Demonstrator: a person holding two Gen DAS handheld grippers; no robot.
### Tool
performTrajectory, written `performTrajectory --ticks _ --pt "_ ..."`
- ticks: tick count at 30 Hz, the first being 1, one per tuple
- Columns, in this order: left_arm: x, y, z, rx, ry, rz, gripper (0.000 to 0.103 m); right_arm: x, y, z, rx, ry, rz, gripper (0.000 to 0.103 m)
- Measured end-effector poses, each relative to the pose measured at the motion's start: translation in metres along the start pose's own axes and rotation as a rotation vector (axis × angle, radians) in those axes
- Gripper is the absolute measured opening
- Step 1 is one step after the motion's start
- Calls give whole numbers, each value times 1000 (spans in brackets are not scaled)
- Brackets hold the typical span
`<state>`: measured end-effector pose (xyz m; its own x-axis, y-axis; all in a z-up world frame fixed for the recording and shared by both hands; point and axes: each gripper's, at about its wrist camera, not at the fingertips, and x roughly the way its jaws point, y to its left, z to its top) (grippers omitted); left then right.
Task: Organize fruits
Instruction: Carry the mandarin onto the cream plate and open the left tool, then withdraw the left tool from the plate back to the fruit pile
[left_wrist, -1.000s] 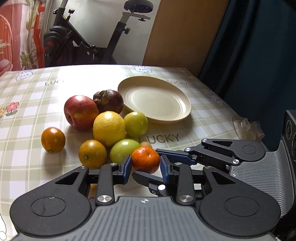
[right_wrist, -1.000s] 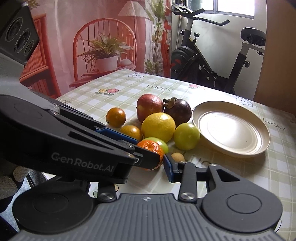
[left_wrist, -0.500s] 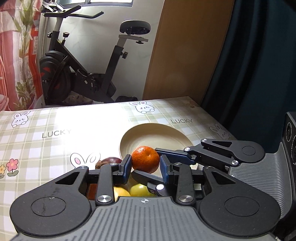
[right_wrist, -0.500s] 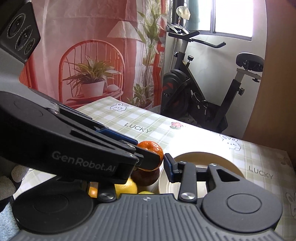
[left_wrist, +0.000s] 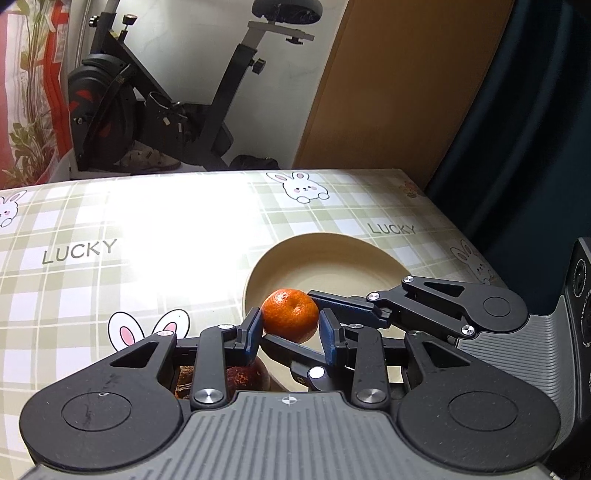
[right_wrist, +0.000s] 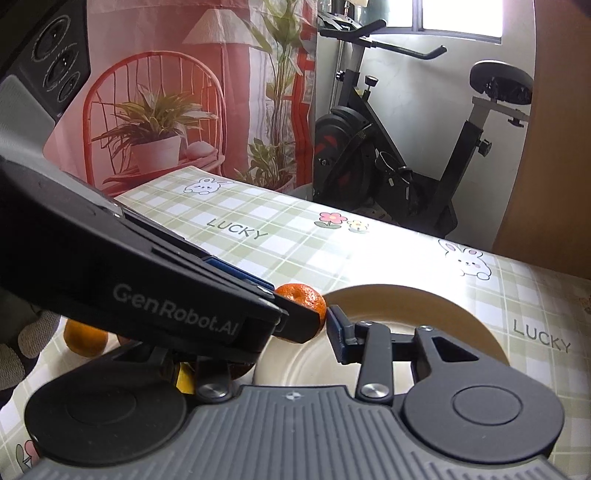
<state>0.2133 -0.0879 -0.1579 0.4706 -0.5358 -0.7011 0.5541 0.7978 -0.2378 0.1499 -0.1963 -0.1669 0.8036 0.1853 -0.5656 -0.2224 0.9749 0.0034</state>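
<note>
1. You are one fruit into the job. The tangerine (left_wrist: 290, 314) is off the surface (left_wrist: 147, 229), in the air over the near edge of the plate (left_wrist: 369, 254).
2. Your left tongs (left_wrist: 290, 332) sit closed on it, a blue pad at each side, and seem to carry it.
3. Your right tongs (left_wrist: 289, 317) bracket the same fruit. One finger is hidden in the right wrist view, so I cannot tell whether they grip.
4. The plate is bare. The rest is left to do: an orange (right_wrist: 85, 339) and a dark fruit (left_wrist: 240, 376) show below.
5. A second ago the tangerine lay on the surface at the front of the pile. Now it is raised and carried toward the plate, with both tongs travelling with it.
</note>
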Motion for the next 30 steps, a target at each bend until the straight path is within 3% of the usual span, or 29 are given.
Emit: performTrajectory --ticks 11,17,21,30 --pt "40 8 6 7 64 9 35 28 -20 -11 46 57 -4 40" --pt "39 6 6 16 62 10 38 29 -20 -11 80 72 -11 45" --pt "23 2 5 15 32 -7 39 19 -17 -8 90 73 -34 47" --pt "-52 2 -1 -20 -110 18 41 -31 -2 -7 192 -3 -71 47"
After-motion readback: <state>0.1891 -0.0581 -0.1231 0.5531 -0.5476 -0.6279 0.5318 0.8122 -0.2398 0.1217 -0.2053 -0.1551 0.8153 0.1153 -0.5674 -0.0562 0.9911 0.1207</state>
